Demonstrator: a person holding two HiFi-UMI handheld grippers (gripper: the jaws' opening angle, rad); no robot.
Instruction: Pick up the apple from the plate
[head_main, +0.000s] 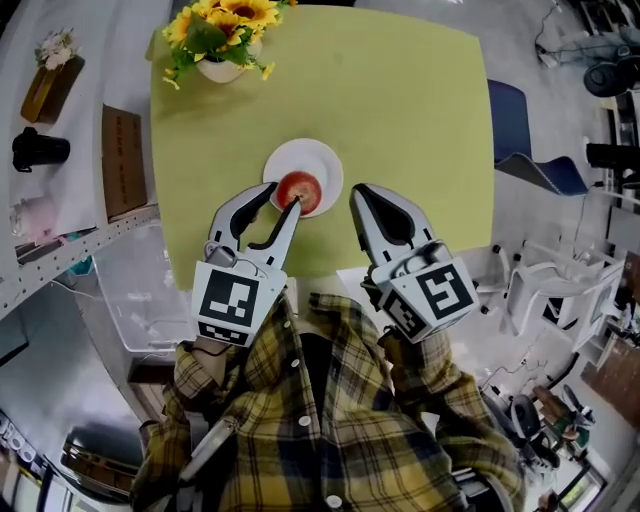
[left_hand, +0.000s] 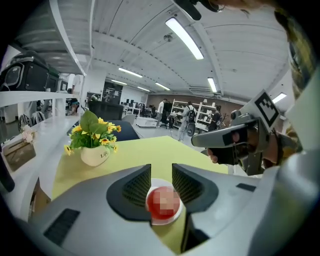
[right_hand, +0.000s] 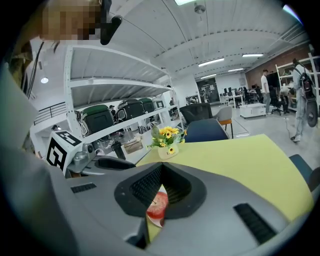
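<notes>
Lurker: so where's the apple (head_main: 299, 191) sitting, and which tongs are closer?

Me: it's on the white plate (head_main: 325, 158), middle of the green tabletop (head_main: 410, 110), straight ahead of me. Definitely my left tongs (head_main: 285, 196). The tips are right at its near-left edge, and the apple sits just ahead of and below the gap. Can't tell if one tip is brushing it. They're partly open with nothing between the pads yet. Meanwhile my right tongs (head_main: 358, 192) are pinched shut and empty, off the plate's right side.

Lurker: does orientation matter?

Me: not much imo. It's basically round with no real long axis, and in the right gripper view the stem looks like it points up. I'd guess the left just needs to spread wider, drop around the sides and squeeze. The gap looks narrower than the apple right now.
</notes>
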